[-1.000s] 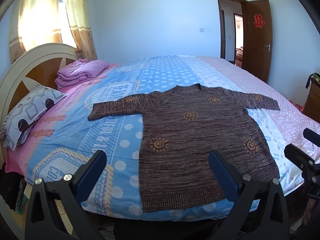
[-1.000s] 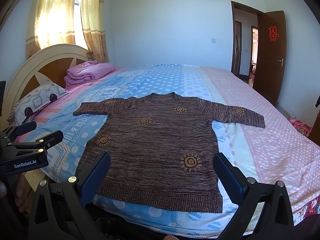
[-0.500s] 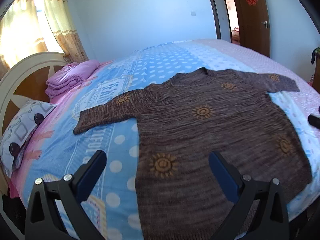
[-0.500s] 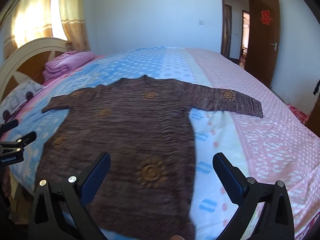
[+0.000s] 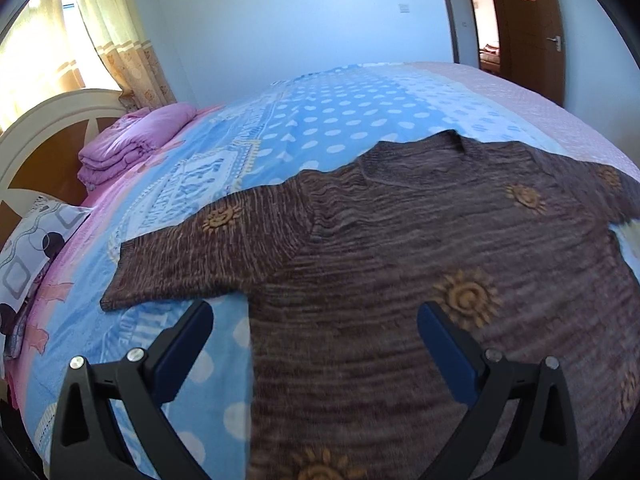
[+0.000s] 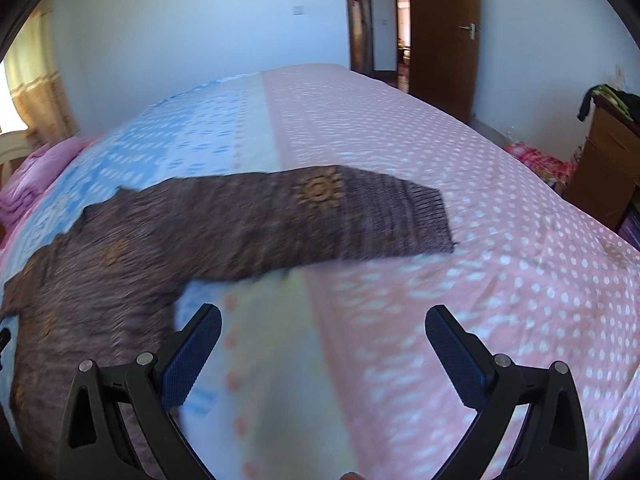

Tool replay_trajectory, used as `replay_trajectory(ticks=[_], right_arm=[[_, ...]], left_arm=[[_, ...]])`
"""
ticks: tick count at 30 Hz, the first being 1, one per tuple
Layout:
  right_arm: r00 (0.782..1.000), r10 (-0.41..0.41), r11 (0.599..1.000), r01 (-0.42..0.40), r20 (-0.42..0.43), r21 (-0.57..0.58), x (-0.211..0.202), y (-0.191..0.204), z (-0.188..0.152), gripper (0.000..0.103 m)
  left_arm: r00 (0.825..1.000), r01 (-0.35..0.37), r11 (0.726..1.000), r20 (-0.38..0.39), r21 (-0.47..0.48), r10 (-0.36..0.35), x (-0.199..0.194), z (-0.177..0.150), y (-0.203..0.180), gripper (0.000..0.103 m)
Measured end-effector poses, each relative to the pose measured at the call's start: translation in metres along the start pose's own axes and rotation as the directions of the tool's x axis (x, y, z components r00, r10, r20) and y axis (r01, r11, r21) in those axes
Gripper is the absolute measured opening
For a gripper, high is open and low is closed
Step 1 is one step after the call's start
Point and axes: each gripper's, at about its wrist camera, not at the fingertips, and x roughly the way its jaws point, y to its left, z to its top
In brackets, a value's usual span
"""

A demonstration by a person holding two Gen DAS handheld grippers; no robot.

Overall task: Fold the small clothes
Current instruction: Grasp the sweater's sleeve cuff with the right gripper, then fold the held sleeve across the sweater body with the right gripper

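A brown knit sweater (image 5: 400,248) with orange sun motifs lies flat, front up, on the bed, both sleeves spread out. My left gripper (image 5: 314,344) is open and empty, low over the sweater's body near its left sleeve (image 5: 208,256). In the right wrist view the sweater's right sleeve (image 6: 320,216) stretches across the pink sheet to its cuff (image 6: 432,220). My right gripper (image 6: 322,348) is open and empty, over the sheet just below that sleeve.
The bed (image 5: 340,112) has a blue dotted cover and a pink dotted sheet (image 6: 500,280). A folded pink blanket (image 5: 132,148) and a pillow (image 5: 28,248) lie by the headboard. A brown cabinet (image 6: 604,160) stands right of the bed, an open door (image 6: 444,32) behind.
Both grippers have moved forward and down over the bed. The left has closed in on the left sleeve and shoulder, the right has swung right toward the right sleeve. Both stay open.
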Motion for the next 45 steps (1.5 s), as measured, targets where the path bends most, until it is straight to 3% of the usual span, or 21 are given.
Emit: replay_trajectory(ticks=[4, 6, 10, 12, 19, 20, 21, 24, 25, 34, 39, 45], right_arm=[[0.999, -0.033, 0.997, 0.033, -0.007, 0.075, 0.023, -0.034, 0.022, 0.1], [0.999, -0.041, 0.993, 0.042, -0.013, 0.107, 0.033, -0.05, 0.034, 0.092], [0.998, -0.047, 0.99, 0.051, -0.034, 0.135, 0.051, -0.069, 0.054, 0.086], [0.999, -0.024, 0.99, 0.029, -0.042, 0.138, 0.061, -0.074, 0.062, 0.074], [0.996, 0.017, 0.988, -0.003, -0.09, 0.155, 0.094, -0.081, 0.073, 0.072], [0.996, 0.041, 0.989, -0.028, -0.085, 0.144, 0.095, -0.079, 0.074, 0.065], [0.994, 0.062, 0.99, -0.05, -0.087, 0.135, 0.096, -0.077, 0.075, 0.048], [0.992, 0.084, 0.992, -0.075, -0.098, 0.099, 0.098, -0.065, 0.077, 0.024], [0.991, 0.086, 0.993, -0.077, -0.098, 0.086, 0.098, -0.062, 0.078, 0.022], [0.989, 0.143, 0.99, -0.142, 0.028, -0.005, 0.043, -0.022, 0.109, 0.019], [0.972, 0.219, 0.973, -0.211, 0.087, -0.092, 0.002, 0.028, 0.131, 0.019], [0.952, 0.298, 0.939, -0.278, 0.075, -0.202, -0.021, 0.106, 0.14, 0.019]], left_arm=[[0.999, -0.047, 0.999, -0.009, -0.018, 0.047, 0.026, 0.01, 0.006, 0.103], [0.997, -0.07, 0.997, -0.021, -0.017, 0.07, 0.038, 0.014, 0.008, 0.103], [0.995, -0.096, 0.995, -0.044, -0.027, 0.095, 0.056, 0.023, 0.012, 0.103], [0.993, -0.113, 0.993, -0.044, -0.03, 0.112, 0.063, 0.028, 0.012, 0.103], [0.989, -0.126, 0.99, -0.081, -0.059, 0.122, 0.081, 0.037, 0.017, 0.103], [0.989, -0.125, 0.99, -0.086, -0.062, 0.119, 0.083, 0.037, 0.018, 0.103], [0.989, -0.122, 0.99, -0.091, -0.066, 0.116, 0.086, 0.037, 0.018, 0.103], [0.988, -0.12, 0.99, -0.104, -0.074, 0.112, 0.09, 0.034, 0.019, 0.103], [0.988, -0.118, 0.99, -0.107, -0.076, 0.11, 0.091, 0.034, 0.019, 0.103], [0.988, -0.131, 0.988, -0.098, -0.087, 0.122, 0.091, 0.031, 0.02, 0.103], [0.987, -0.118, 0.987, -0.124, -0.11, 0.104, 0.097, 0.029, 0.025, 0.103], [0.988, -0.107, 0.986, -0.125, -0.13, 0.091, 0.099, 0.027, 0.027, 0.103]])
